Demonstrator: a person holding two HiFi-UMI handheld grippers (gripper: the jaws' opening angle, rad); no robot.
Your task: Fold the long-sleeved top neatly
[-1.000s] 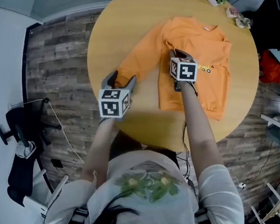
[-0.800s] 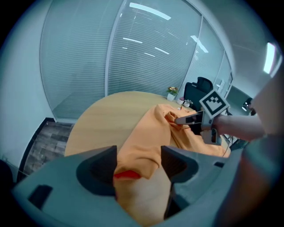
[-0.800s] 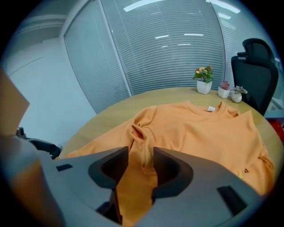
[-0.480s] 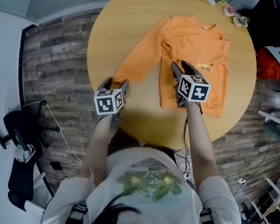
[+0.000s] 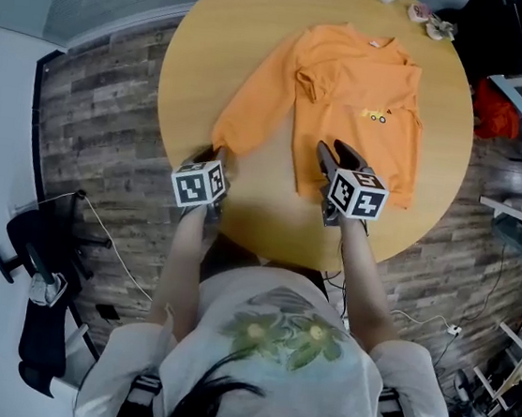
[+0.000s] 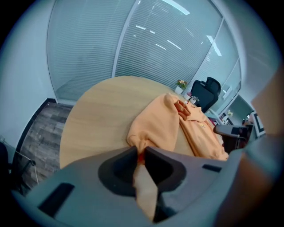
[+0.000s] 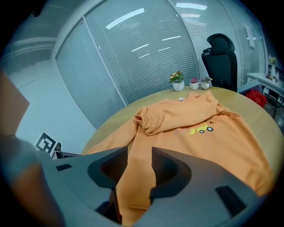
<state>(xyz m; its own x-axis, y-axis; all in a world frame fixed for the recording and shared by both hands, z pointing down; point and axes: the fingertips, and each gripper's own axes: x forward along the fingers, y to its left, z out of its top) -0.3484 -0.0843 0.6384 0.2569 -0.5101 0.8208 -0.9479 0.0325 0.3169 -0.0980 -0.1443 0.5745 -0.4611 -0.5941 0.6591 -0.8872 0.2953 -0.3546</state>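
Orange long-sleeved top (image 5: pixel 364 102) flat on the round wooden bench (image 5: pixel 205 45), printed front up, collar toward the far edge, hem toward the near edge. One sleeve (image 5: pixel 254 108) stretched out slantwise toward the near-left edge, with a rumpled fold at its shoulder end.

Left gripper (image 5: pixel 215 156) at the near-left edge, just closed and now pinching that sleeve's cuff (image 6: pixel 141 142): cloth bunched and squeezed in the narrow slot between the jaws, sleeve trailing away across the bench toward the body of the top.

Right gripper (image 5: pixel 332 155) over the hem's left corner, toward the near edge; jaws just opened and now standing apart, orange cloth showing below and between them, no pad pressing on it.

Small potted plants (image 7: pixel 178 81) at the far edge, clear of the top. Black office chair (image 7: pixel 220 55) beyond the bench.
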